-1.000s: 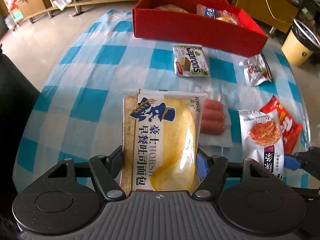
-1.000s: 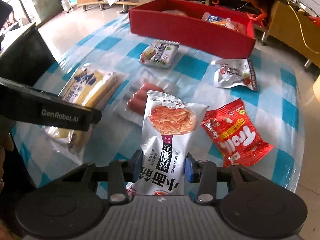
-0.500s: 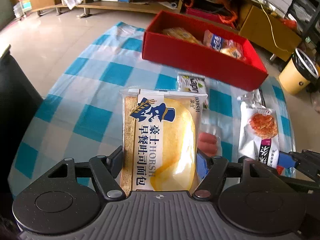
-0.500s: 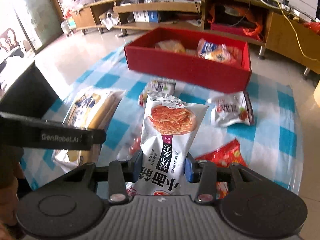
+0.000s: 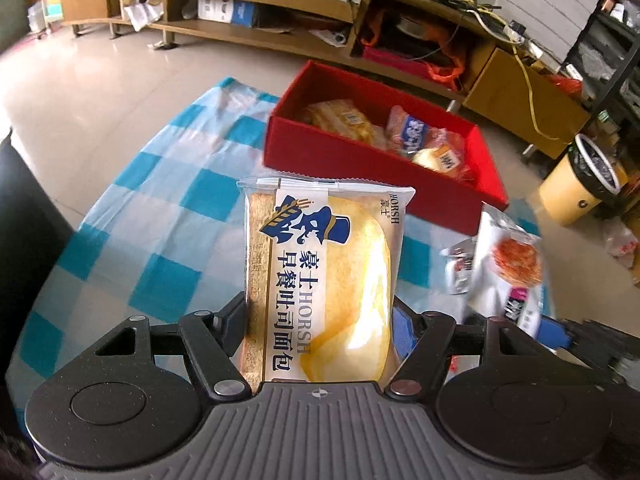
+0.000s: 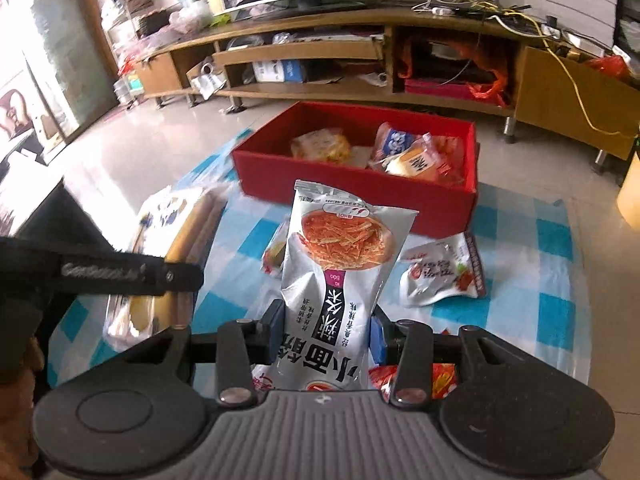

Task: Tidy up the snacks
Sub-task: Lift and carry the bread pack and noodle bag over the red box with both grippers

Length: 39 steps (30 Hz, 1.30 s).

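My left gripper (image 5: 320, 320) is shut on a yellow HORSH bread packet (image 5: 324, 276), held upright above the checked cloth. My right gripper (image 6: 326, 326) is shut on a silver noodle snack bag (image 6: 340, 264), also lifted; the same bag (image 5: 508, 264) shows blurred at the right of the left wrist view. The bread packet (image 6: 176, 240) and the left gripper's body appear at the left of the right wrist view. Beyond both stands the red box (image 5: 360, 156) (image 6: 348, 184) with several snack packets inside.
A blue-and-white checked cloth (image 5: 160, 216) covers the table. On it lie a white-and-red pouch (image 6: 444, 272), a red packet (image 6: 436, 380) under my right gripper and a packet partly hidden behind the noodle bag. A wooden TV cabinet (image 6: 360, 60) and a yellow bin (image 5: 576, 184) stand beyond.
Both grippers have risen with their packets and tilted up, so the red box and the cabinet come more into view. The snacks on the cloth have dropped behind the held packets.
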Each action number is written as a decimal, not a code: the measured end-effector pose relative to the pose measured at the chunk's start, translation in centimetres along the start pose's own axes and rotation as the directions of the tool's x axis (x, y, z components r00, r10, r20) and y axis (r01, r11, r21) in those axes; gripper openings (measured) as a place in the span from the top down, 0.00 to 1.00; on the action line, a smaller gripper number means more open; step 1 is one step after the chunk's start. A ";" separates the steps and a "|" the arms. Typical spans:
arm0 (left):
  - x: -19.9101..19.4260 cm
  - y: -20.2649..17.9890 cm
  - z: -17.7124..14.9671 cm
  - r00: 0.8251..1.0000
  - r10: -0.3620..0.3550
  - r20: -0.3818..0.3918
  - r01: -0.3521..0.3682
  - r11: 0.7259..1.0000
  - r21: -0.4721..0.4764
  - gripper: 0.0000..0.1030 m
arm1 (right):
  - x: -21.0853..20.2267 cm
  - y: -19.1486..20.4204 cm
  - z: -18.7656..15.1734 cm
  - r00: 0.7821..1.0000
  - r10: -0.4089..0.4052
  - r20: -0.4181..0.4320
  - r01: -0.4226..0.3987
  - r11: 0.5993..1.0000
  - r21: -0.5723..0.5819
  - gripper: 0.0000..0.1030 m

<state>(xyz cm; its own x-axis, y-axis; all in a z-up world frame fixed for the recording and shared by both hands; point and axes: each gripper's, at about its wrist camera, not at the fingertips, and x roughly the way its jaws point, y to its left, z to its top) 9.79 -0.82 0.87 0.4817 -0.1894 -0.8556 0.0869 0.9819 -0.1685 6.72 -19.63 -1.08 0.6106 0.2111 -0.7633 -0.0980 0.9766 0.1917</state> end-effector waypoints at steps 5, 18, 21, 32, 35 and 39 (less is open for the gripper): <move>-2.3 -0.7 0.6 0.996 0.030 0.081 -0.033 0.999 0.039 0.27 | -0.7 0.0 1.2 0.999 0.012 0.038 -0.013 1.000 0.008 0.61; -2.4 -1.7 2.9 0.988 0.020 0.151 -0.024 0.999 0.025 0.27 | -2.3 -1.0 3.1 0.993 -0.002 0.121 -0.004 0.999 0.046 0.61; -1.7 -2.0 3.5 0.989 0.019 0.144 -0.024 0.999 0.030 0.27 | -2.3 -1.1 3.6 0.991 -0.004 0.133 -0.002 0.999 0.045 0.61; 1.6 -3.4 7.1 0.991 0.005 0.135 -0.015 0.997 0.073 0.27 | 0.5 -2.9 6.4 0.992 -0.049 0.117 0.042 0.997 0.062 0.61; 2.0 -3.8 8.1 0.989 0.011 0.148 -0.023 0.996 0.083 0.27 | 1.2 -3.2 7.4 0.991 -0.054 0.122 0.046 0.997 0.065 0.61; 2.6 -3.9 9.2 0.988 0.018 0.152 -0.031 0.996 0.080 0.27 | 2.1 -3.3 8.4 0.990 -0.056 0.127 0.048 0.997 0.060 0.61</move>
<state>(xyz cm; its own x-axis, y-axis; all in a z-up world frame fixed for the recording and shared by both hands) 18.76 -5.10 3.78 0.6103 -0.1683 -0.7741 0.1418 0.9846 -0.1023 14.94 -22.81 1.88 0.7098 0.1494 -0.6884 -0.0210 0.9813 0.1912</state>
